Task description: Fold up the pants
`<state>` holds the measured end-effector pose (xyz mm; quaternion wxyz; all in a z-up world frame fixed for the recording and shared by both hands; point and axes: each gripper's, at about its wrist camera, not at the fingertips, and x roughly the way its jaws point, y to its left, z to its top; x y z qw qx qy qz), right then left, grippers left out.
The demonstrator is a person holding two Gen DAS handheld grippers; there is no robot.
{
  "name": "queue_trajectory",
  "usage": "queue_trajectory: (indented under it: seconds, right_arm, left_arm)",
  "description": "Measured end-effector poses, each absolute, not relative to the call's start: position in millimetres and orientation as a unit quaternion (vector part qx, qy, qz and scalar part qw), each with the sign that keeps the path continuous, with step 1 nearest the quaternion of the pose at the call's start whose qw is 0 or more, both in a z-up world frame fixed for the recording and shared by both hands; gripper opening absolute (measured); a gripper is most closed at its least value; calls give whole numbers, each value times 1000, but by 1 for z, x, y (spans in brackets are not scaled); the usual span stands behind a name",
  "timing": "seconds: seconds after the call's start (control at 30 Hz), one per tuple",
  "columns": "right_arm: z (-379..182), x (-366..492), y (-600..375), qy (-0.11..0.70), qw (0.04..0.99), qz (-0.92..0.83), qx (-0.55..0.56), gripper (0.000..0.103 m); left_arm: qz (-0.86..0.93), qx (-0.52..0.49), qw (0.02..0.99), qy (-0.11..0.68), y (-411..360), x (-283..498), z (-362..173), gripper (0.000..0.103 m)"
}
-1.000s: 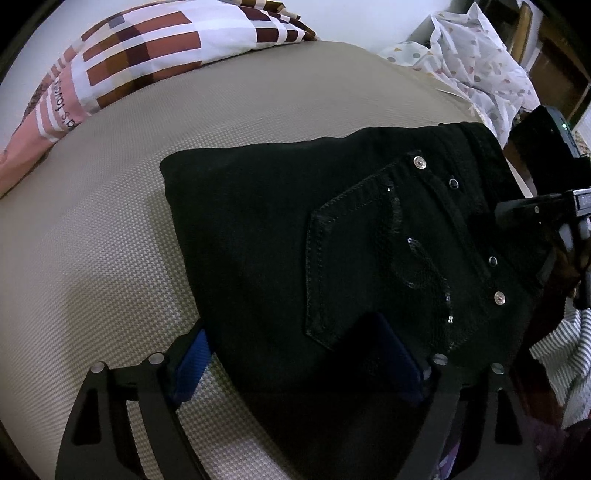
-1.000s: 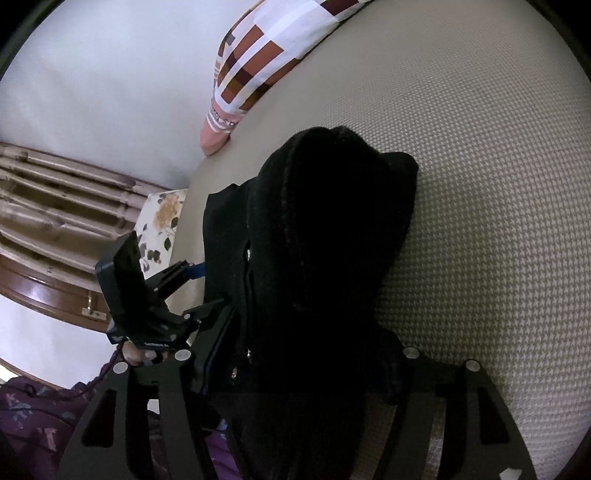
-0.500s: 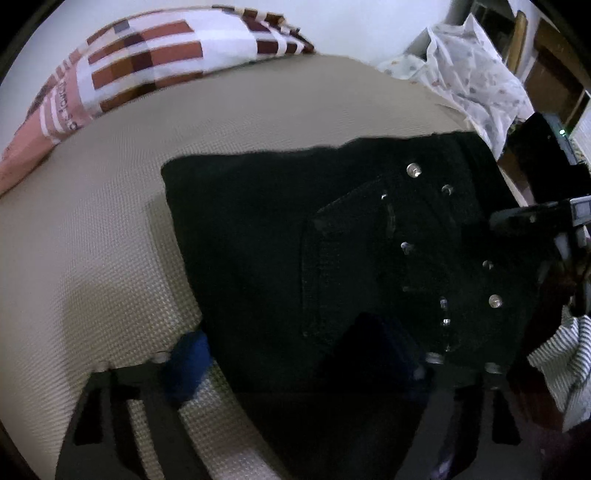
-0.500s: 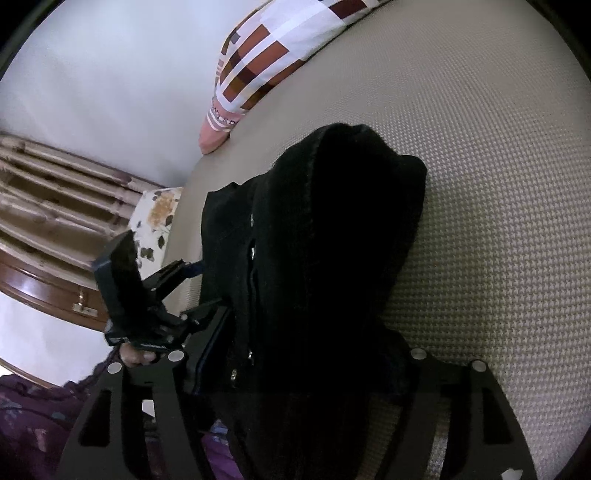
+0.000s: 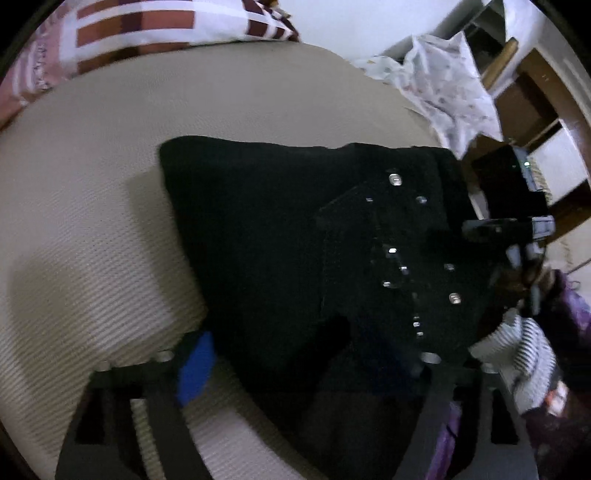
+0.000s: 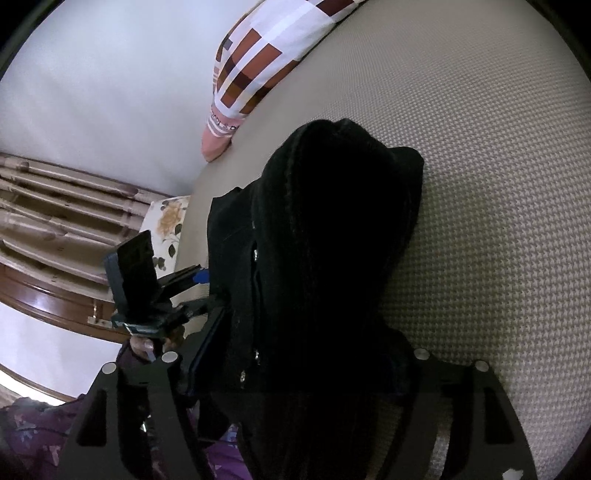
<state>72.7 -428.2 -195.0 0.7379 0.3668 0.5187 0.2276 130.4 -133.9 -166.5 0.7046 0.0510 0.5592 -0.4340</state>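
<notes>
Black pants lay folded into a thick block on a beige woven bed, close to its near edge, with the studded back pocket facing up in the left wrist view. A patterned pillow in brown, white and pink sat at the far side of the bed, well apart from the pants. The left tool straddled the near edge of the fold; its blue pad showed on the left, clear of the cloth, while the right finger was lost in dark fabric. Its jaws were opening, with the pants between them and no visible clamp. This view was blurred. In the right wrist view the pants rose as a tall dark hump directly in front of the right tool, cloth filling the gap between its fingers. Those jaws were also opening; whether the pads touched the fabric could not be told, since black hid black. The left tool appeared there at the left edge of the pants, held by a hand. A crumpled white printed cloth lay at the far right, off the bed.
</notes>
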Motion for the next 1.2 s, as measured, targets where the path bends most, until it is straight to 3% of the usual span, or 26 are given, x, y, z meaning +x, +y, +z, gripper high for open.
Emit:
queue_trajectory:
  seconds: [0.1,0.37,0.43,0.53,0.57,0.6,0.7,0.8,0.9,0.93,0.97,1.2]
  right_arm:
    - [-194,71,-427,516,743,226,361,73]
    - [-193,71,-422,508,748,225,362,80]
    - [-191,72,-420,507,750,225,359,84]
    - [-190,74,-414,506,754,227,353,92]
    - [-189,75,-413,506,754,228,352,95]
    - [-189,76,-412,506,754,229,351,96]
    - [-189,77,-412,506,753,230,352,99]
    - [-190,76,-412,505,754,227,353,99]
    - [-189,74,-411,506,755,221,354,90]
    - [-189,73,-412,508,756,219,351,69]
    - [-192,73,-414,515,754,211,349,39]
    - [-202,67,-424,496,738,210,406,34]
  left_arm:
    - [-436,63,706,555,-146,126,-167,95]
    - [-428,34,716,551,-145,127,-170,95]
    - [-422,31,718,553,-141,130,-170,88]
    - [-402,35,730,552,-137,130,-167,63]
    - [-392,32,736,551,-133,131,-166,47]
    - [-384,14,738,554,-128,134,-166,39]
    - [-374,-53,730,569,-113,139,-170,35]
    - [-368,-32,744,557,-118,133,-171,35]
    - [-365,-39,748,554,-116,133,-170,33]
    - [-363,-30,752,549,-117,131,-169,33]
    - [-360,-22,757,544,-119,128,-167,32]
    - [-347,15,782,518,-123,113,-157,26]
